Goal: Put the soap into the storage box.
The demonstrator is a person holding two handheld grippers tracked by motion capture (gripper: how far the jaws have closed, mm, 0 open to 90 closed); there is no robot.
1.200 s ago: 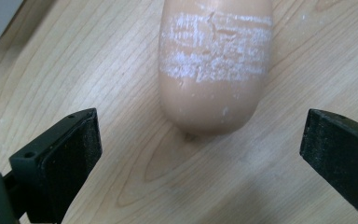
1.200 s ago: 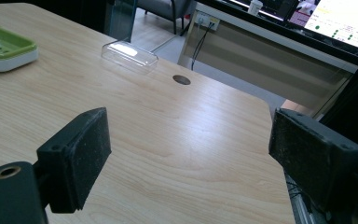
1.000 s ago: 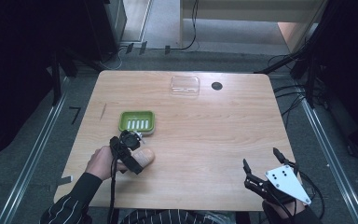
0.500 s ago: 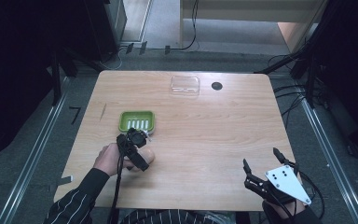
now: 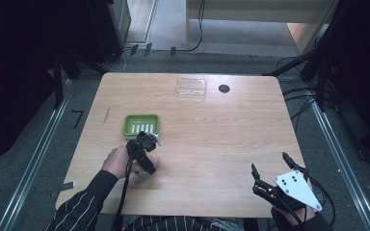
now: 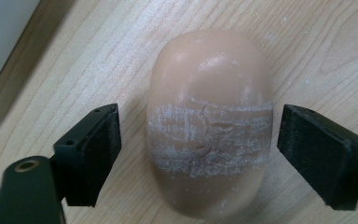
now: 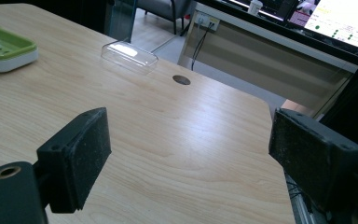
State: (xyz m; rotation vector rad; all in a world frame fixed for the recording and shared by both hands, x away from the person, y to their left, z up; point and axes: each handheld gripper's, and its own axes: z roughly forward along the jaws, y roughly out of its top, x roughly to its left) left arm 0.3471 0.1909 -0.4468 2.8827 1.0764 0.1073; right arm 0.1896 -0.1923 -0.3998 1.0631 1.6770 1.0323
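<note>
Since a second ago our left gripper [image 5: 147,144] has travelled up the table toward twelve o'clock, closing on the green soap dish [image 5: 141,124], and it now hangs directly over the bar of soap [image 6: 209,126]. Our right gripper [image 5: 270,173] has not shifted at all; it sits at the table's five o'clock corner, jaws spread wide with nothing but bare wood between them.

Seen along the left gripper's own jaws, the peach-coloured soap lies flat on the wooden table [image 5: 231,139], its long axis running from twelve to six o'clock, a scuffed whitish band across its middle. Our jaws stand wide apart, one at nine o'clock and one at three o'clock of the bar, each with a clear gap to the soap's flank, so we hold nothing yet. From the high view the soap is just below the dish, toward six o'clock of it, near but apart.

We judge that this move has lined us up for the grasp: the jaws straddle the short width at the scuffed band. Next we would squeeze gently, since soap may slip, then lift toward the dish. The clear lid [image 5: 191,88] lies well apart at twelve o'clock.
</note>
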